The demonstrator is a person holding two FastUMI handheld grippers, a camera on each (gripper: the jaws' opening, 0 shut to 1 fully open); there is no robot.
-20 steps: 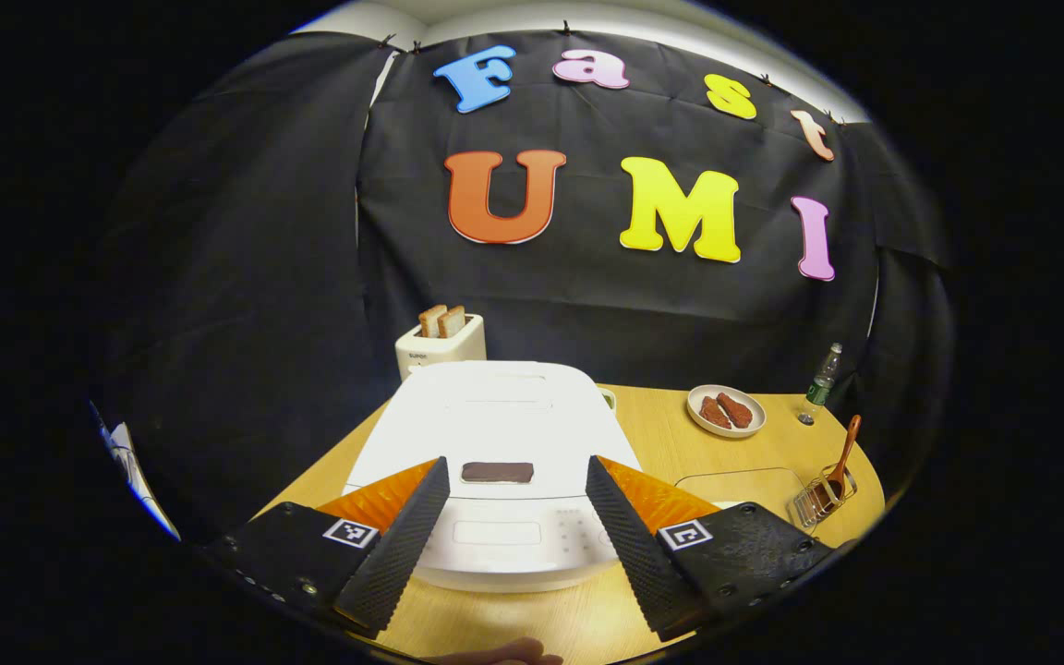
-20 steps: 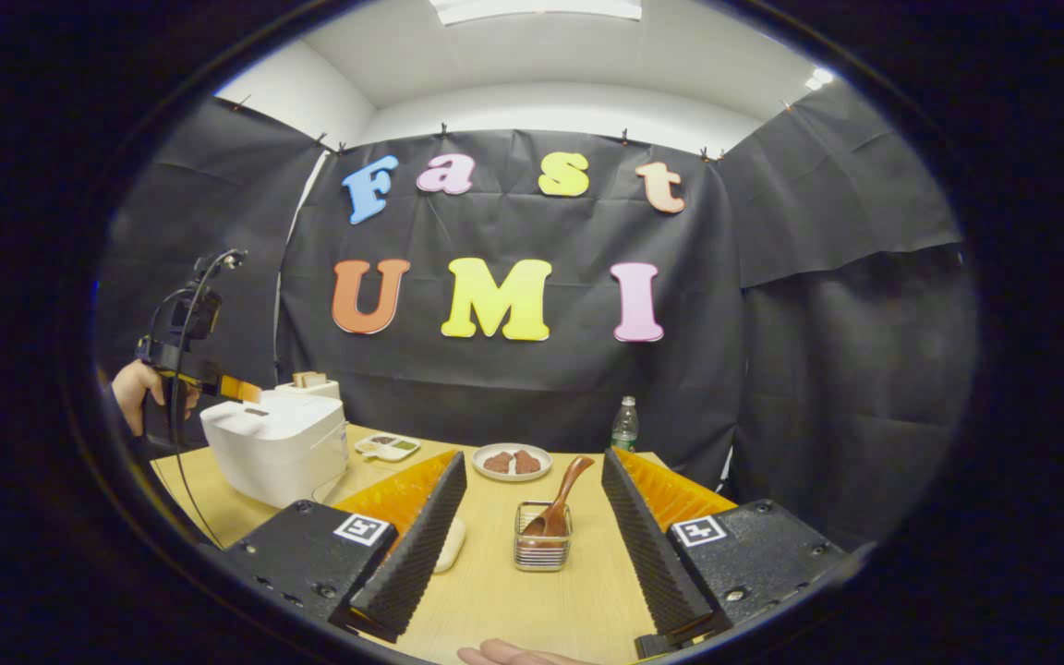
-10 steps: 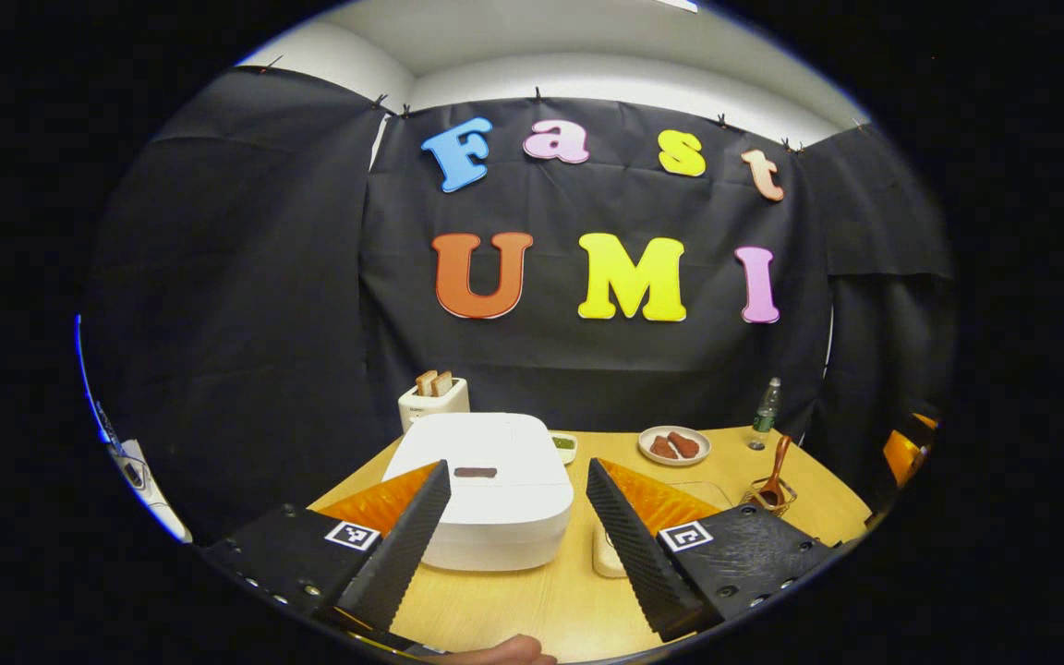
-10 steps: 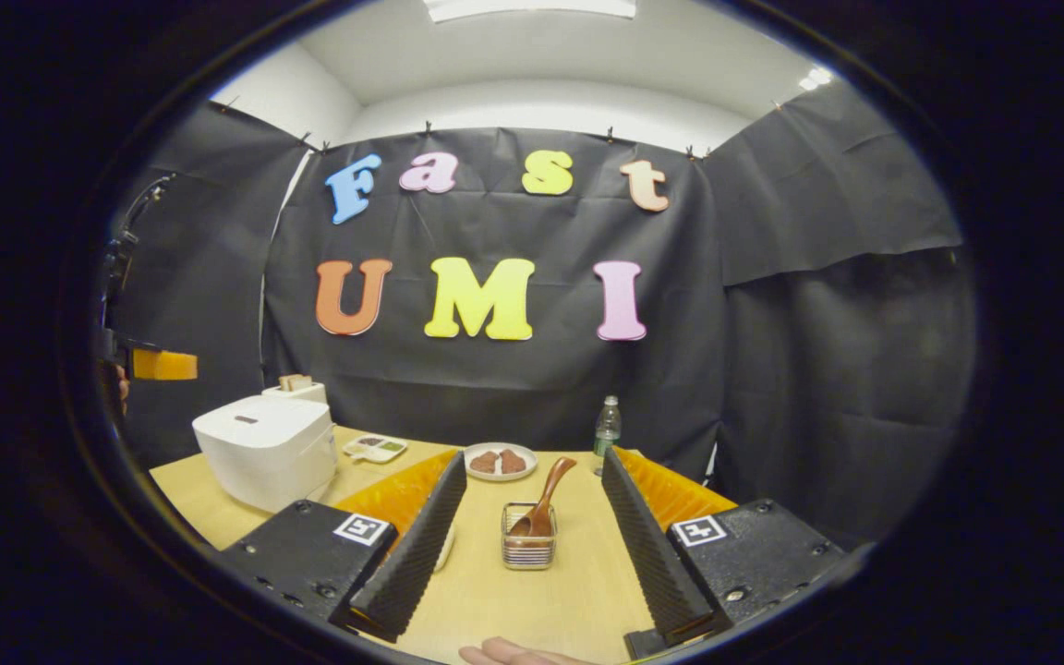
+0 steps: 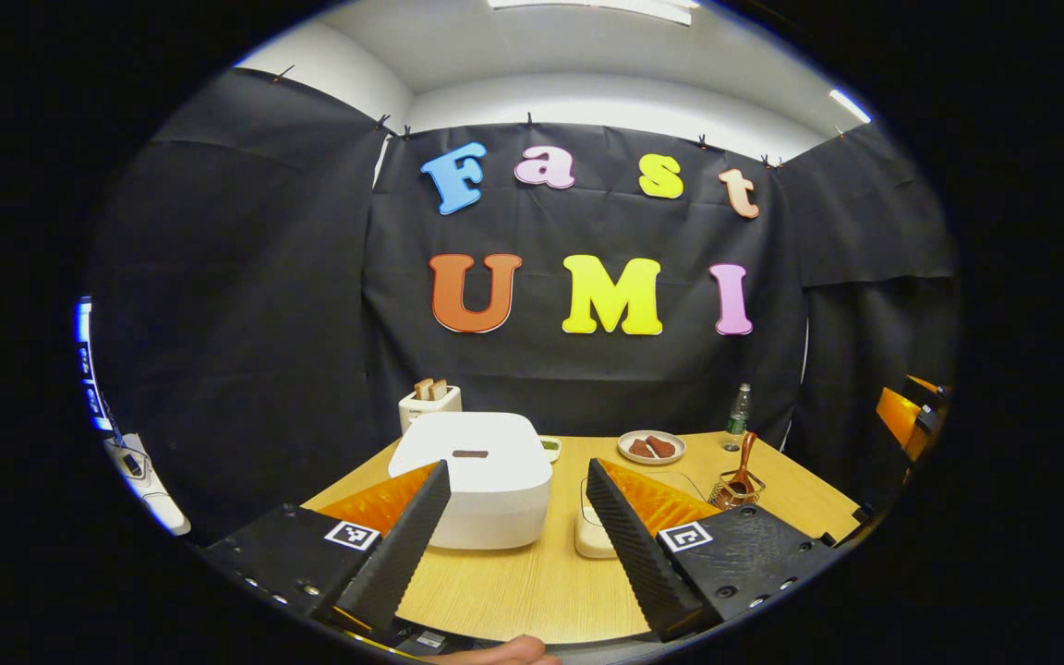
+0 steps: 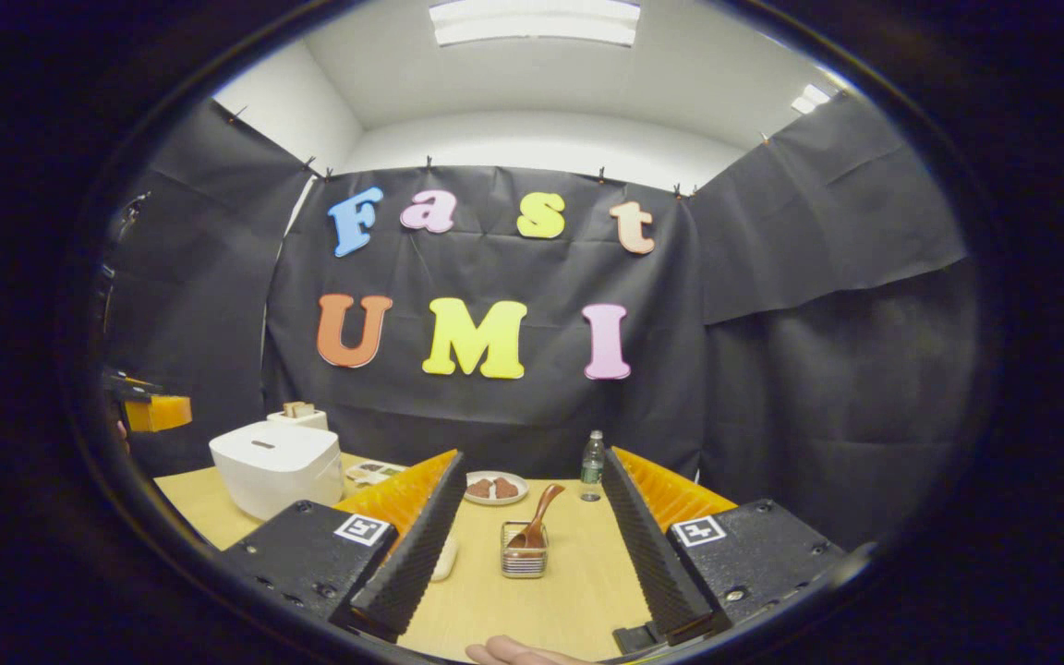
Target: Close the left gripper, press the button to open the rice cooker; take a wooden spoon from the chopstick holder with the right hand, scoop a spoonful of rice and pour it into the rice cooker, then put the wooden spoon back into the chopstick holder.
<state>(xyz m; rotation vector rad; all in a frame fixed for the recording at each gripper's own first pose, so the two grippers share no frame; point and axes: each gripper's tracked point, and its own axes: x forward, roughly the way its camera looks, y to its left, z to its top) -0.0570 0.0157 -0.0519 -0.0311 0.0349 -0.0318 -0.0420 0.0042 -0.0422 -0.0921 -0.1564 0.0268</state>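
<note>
- The left gripper [image 5: 513, 526] is held wide open, empty, facing the shut cooker [image 5: 477, 476].
- The right gripper [image 6: 532, 540], open and empty, is aimed at the spoon [image 6: 537, 519].

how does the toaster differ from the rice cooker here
The toaster is small, with two slices of bread sticking up from its top; the rice cooker is far bigger, with a flat shut lid that bears a dark button. The toaster stands at the table's back edge by the cloth wall; the rice cooker sits in front of it. Both are white.
</note>
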